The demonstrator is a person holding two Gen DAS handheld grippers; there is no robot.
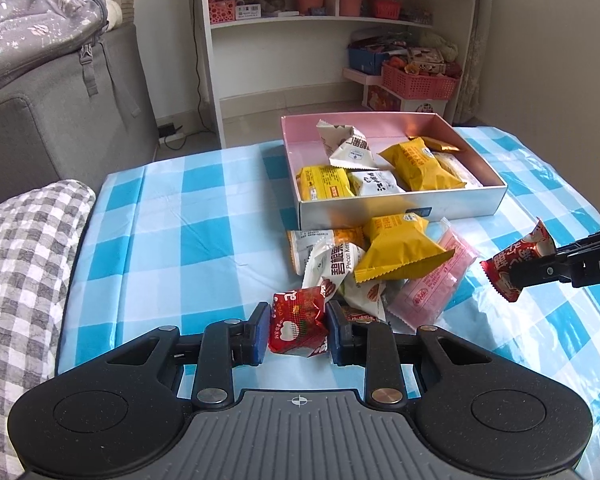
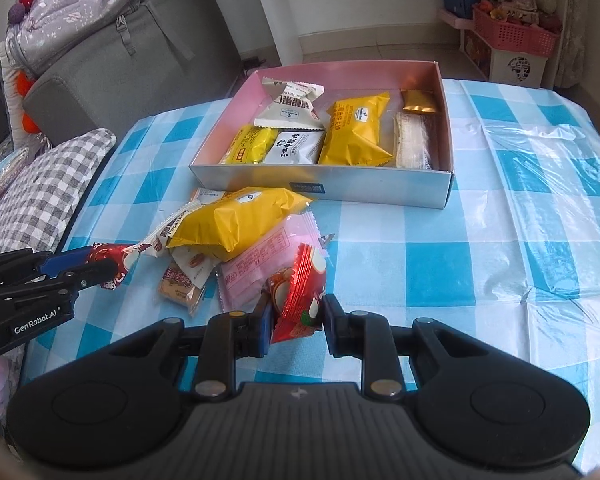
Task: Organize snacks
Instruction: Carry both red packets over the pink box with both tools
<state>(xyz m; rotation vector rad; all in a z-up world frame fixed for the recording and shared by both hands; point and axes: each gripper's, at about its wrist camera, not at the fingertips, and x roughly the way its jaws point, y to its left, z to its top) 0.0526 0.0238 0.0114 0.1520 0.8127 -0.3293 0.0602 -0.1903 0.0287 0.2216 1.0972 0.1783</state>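
My left gripper (image 1: 298, 330) is shut on a red snack packet (image 1: 298, 320), held just above the checked tablecloth at the near side of the loose pile. My right gripper (image 2: 296, 320) is shut on another red snack packet (image 2: 300, 296), to the right of the pile; it also shows in the left wrist view (image 1: 512, 266). The pile holds a yellow packet (image 1: 400, 252), a pink packet (image 1: 436, 284) and white packets (image 1: 336, 268). Behind it the pink-lined box (image 1: 400, 210) holds several yellow and white packets.
The table (image 1: 180, 220) carries a blue-and-white checked cloth. A grey checked cushion (image 1: 20, 280) lies at its left edge, a grey sofa (image 1: 60, 120) with a bag behind. A white shelf (image 1: 320, 20) and pink baskets (image 1: 418, 80) stand beyond the table.
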